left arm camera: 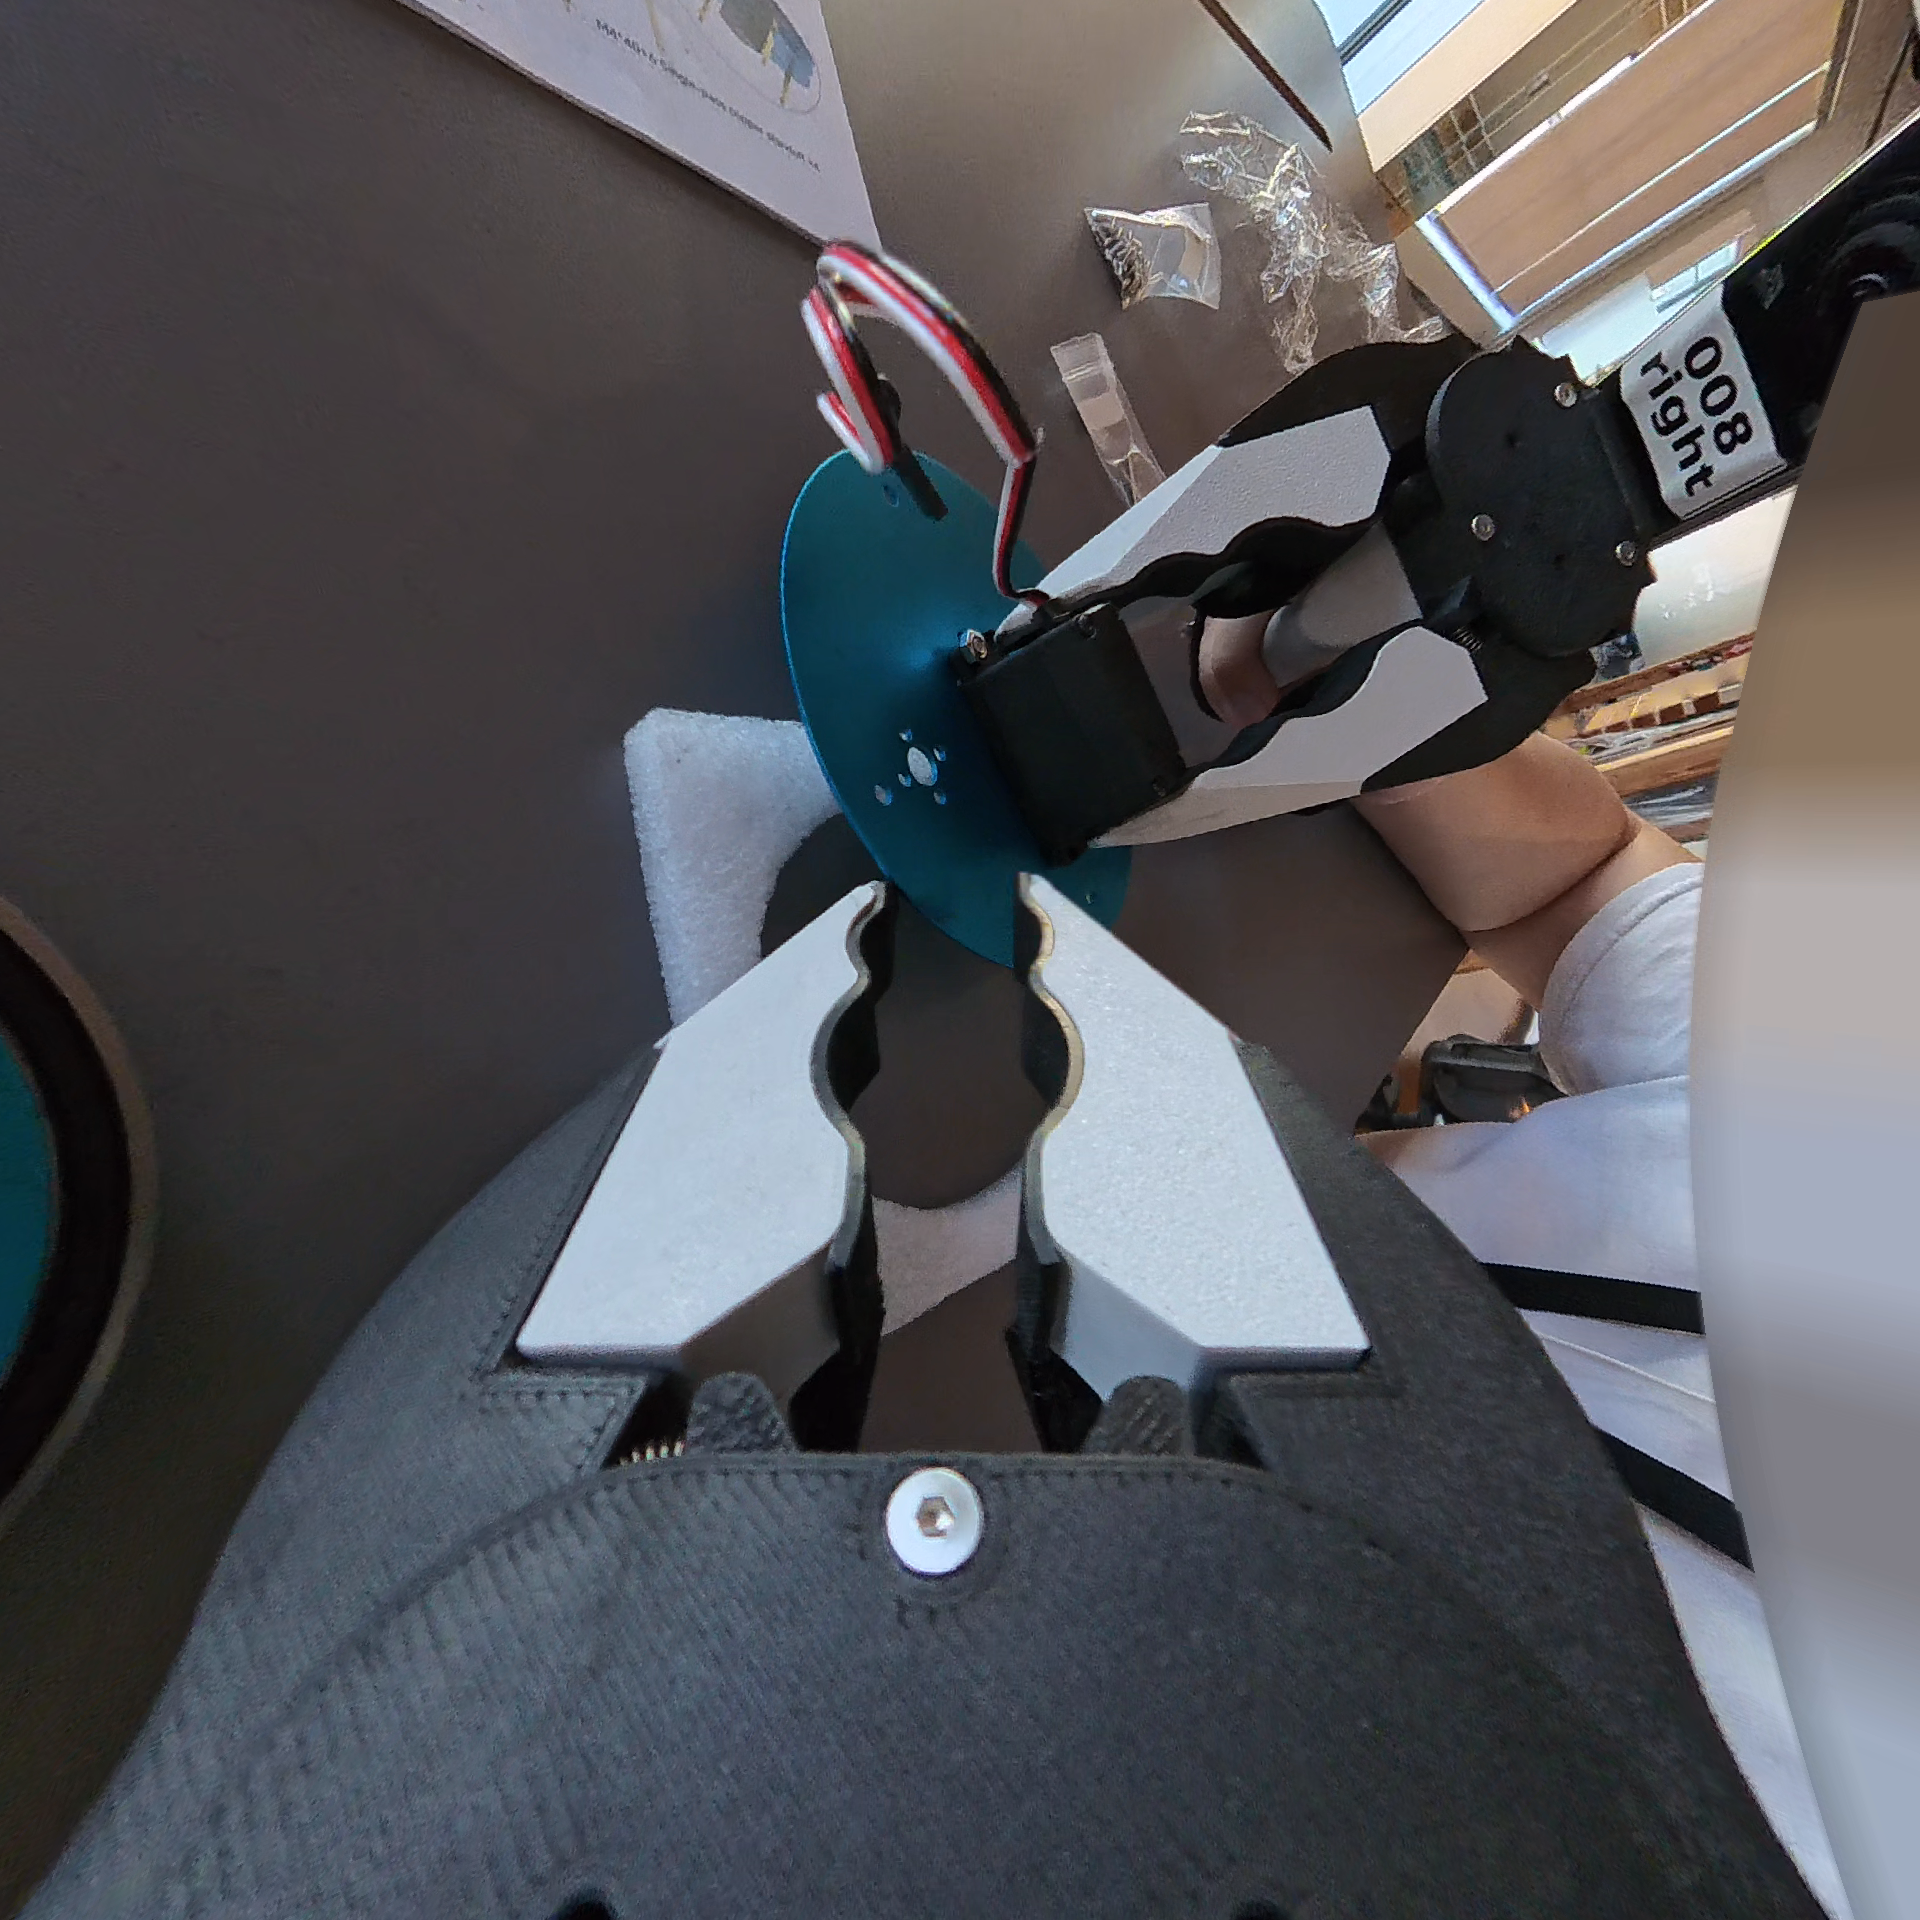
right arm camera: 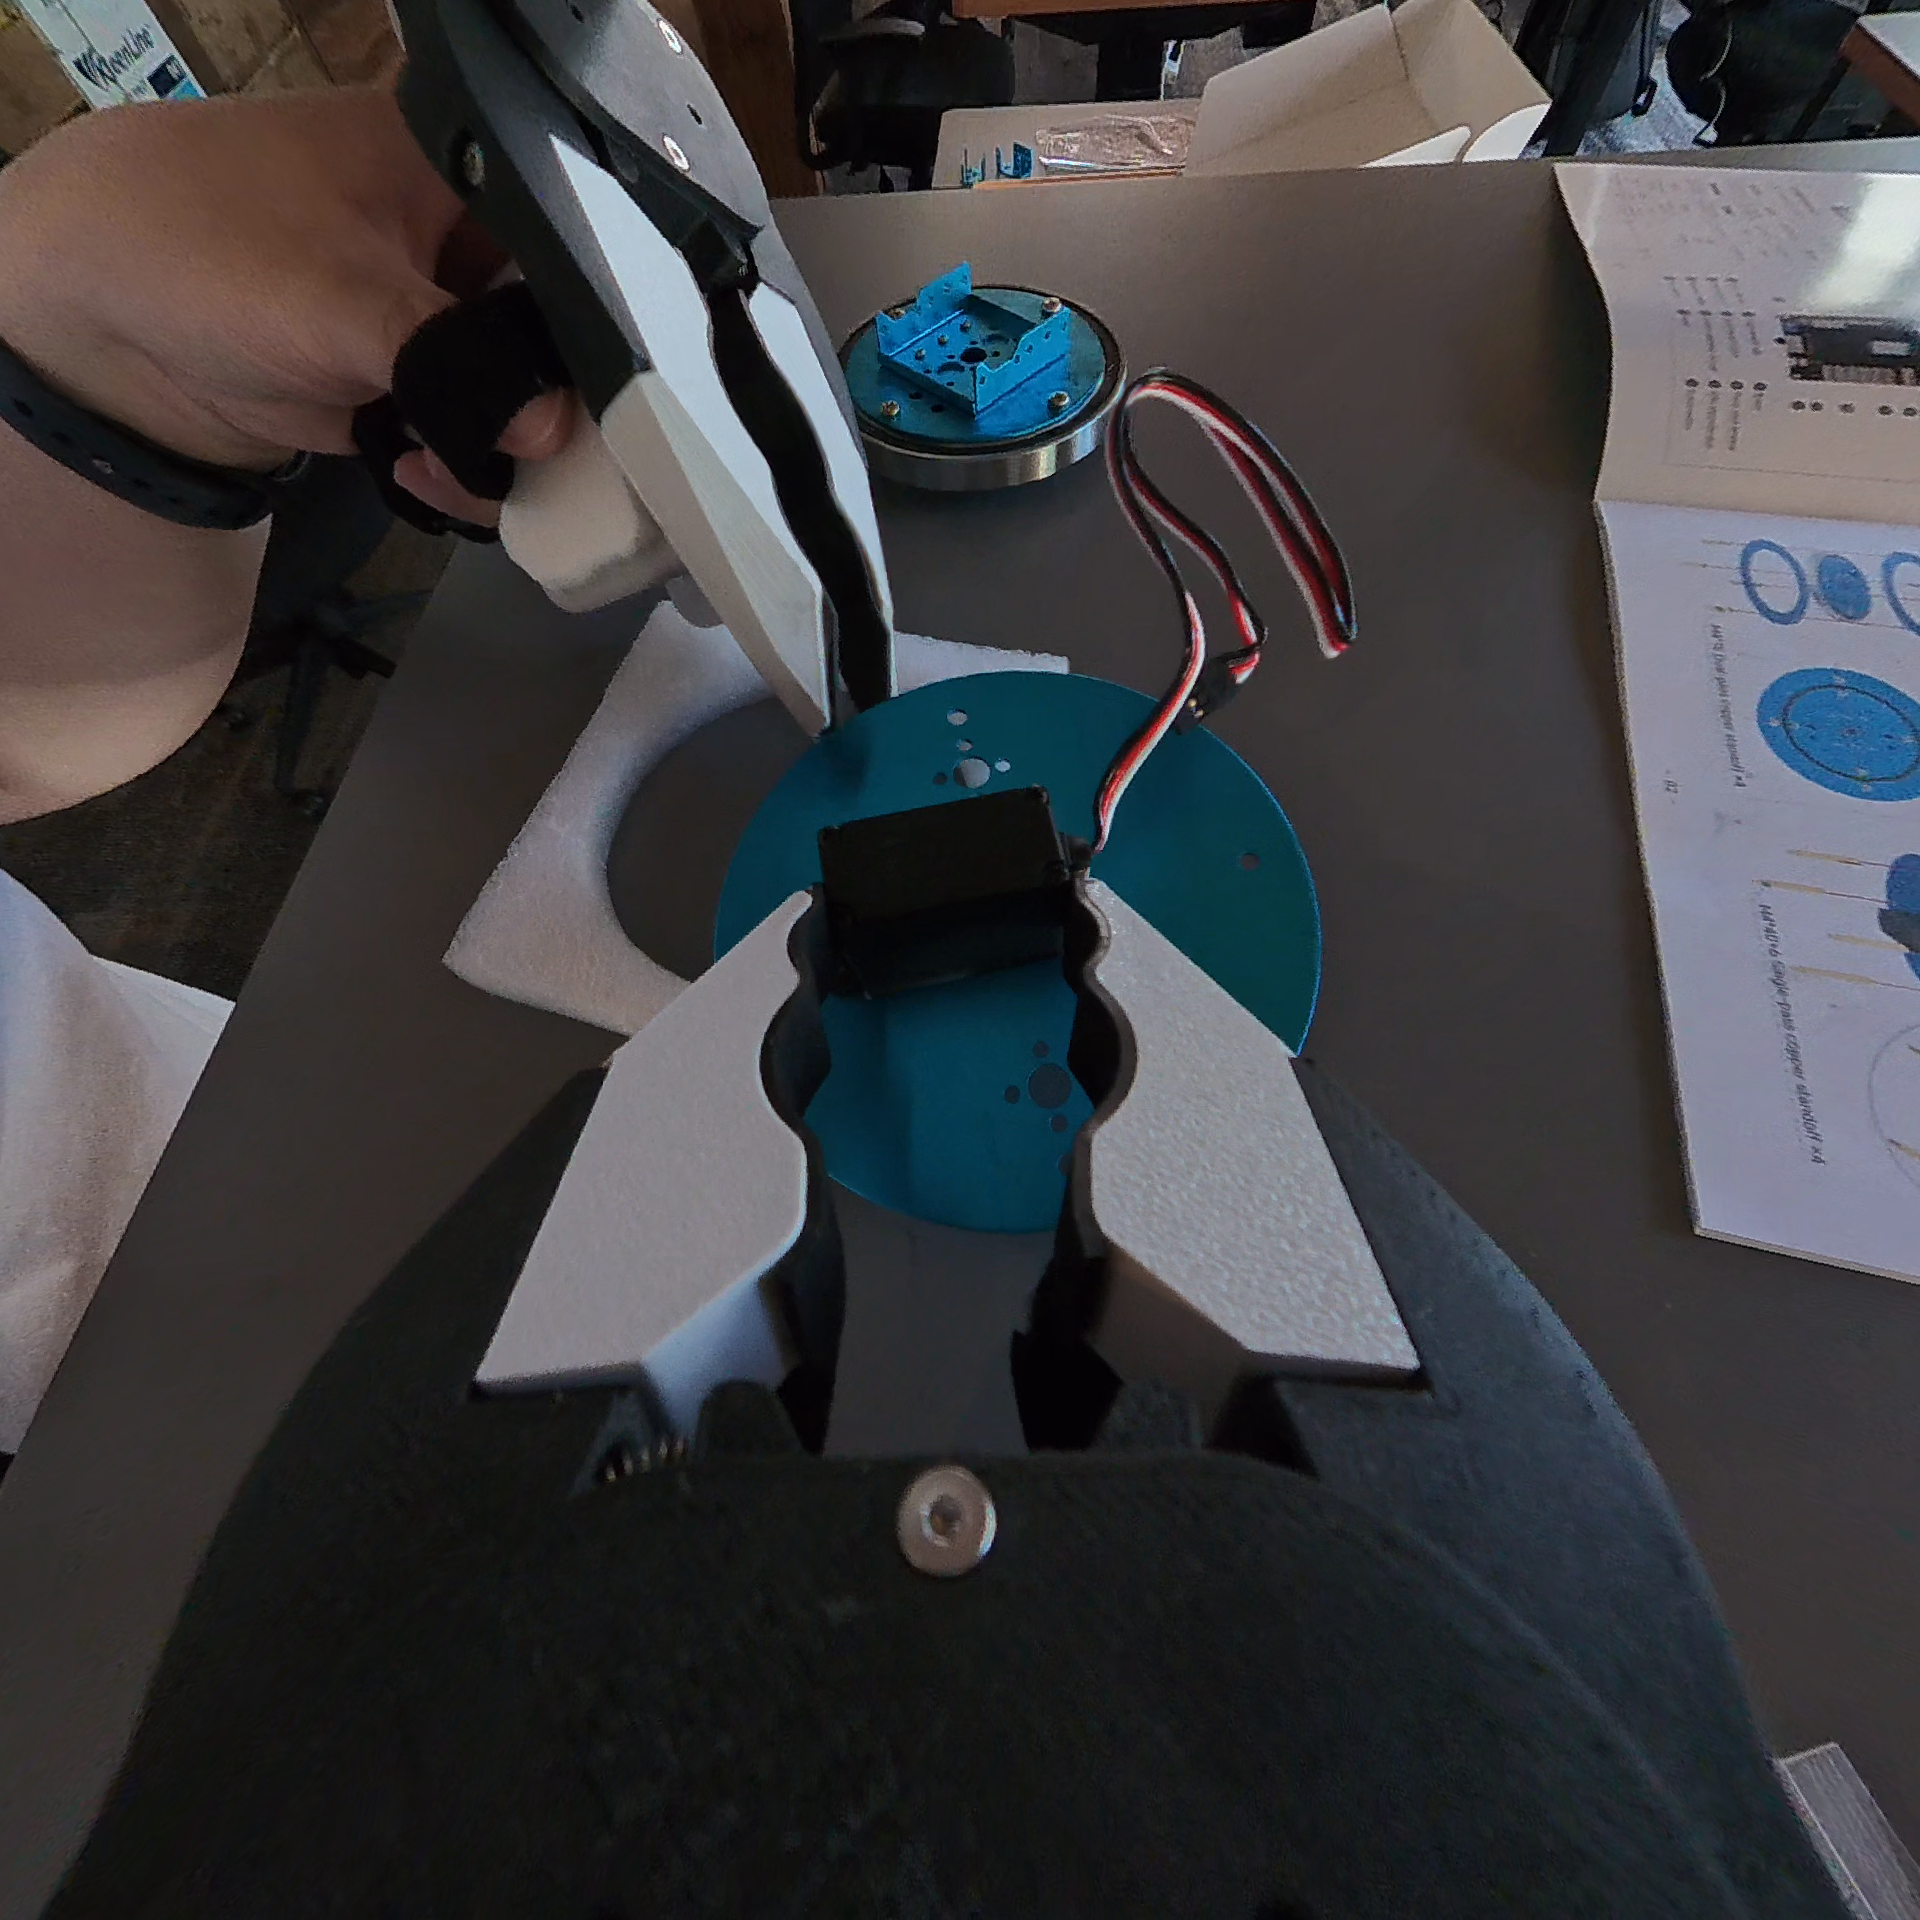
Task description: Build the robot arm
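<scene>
the right hand-held gripper (right arm camera: 951,914) pinches the black box-shaped servo (right arm camera: 940,899) at 12 o'clock, mounted on the teal round metal plate (right arm camera: 1195,914). the left hand-held gripper (right arm camera: 847,707), fingers near-closed, nips the plate's rim at 11 o'clock; grip uncertain.

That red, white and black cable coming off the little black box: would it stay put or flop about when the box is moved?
Probably floppy: the cable hangs in loose loops above the table. It looks thin and light, so it would likely trail behind the black box held in the right gripper. Its loose plug end might snag the blue disc.
</scene>
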`<act>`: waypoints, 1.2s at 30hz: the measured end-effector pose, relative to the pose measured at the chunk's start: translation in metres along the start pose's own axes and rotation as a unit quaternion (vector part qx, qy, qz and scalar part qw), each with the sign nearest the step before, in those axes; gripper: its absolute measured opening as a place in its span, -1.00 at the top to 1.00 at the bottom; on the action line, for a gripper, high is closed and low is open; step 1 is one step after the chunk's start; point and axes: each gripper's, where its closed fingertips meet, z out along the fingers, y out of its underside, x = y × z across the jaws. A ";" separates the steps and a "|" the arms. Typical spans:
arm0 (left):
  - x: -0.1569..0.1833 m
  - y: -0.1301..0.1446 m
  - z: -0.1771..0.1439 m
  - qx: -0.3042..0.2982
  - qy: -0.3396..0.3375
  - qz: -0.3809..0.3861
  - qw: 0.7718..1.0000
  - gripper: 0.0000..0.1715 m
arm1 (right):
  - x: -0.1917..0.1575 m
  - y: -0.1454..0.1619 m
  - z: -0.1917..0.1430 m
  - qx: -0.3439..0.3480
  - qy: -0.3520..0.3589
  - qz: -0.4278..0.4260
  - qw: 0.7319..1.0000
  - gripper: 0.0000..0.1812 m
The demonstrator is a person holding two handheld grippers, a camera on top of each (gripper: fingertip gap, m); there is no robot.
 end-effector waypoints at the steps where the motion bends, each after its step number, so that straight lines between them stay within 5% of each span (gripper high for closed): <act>1: 0.001 -0.001 -0.001 0.003 0.000 0.000 1.000 0.73 | 0.000 0.000 0.000 0.000 0.000 0.001 1.000 0.53; 16: -0.012 0.009 0.002 0.000 -0.151 0.116 0.982 0.65 | -0.001 0.001 0.000 -0.009 -0.006 -0.009 1.000 0.52; 29: 0.001 0.006 0.003 0.028 -0.170 0.151 0.973 0.55 | 0.002 0.002 -0.001 -0.005 -0.025 0.023 0.999 0.52; 32: 0.007 0.006 -0.003 0.028 -0.211 0.262 0.941 0.55 | 0.001 0.002 -0.001 -0.008 -0.022 0.017 1.000 0.52; 36: 0.020 0.011 -0.005 0.034 -0.238 0.469 0.850 0.59 | 0.001 0.002 -0.001 -0.013 -0.015 0.003 1.000 0.52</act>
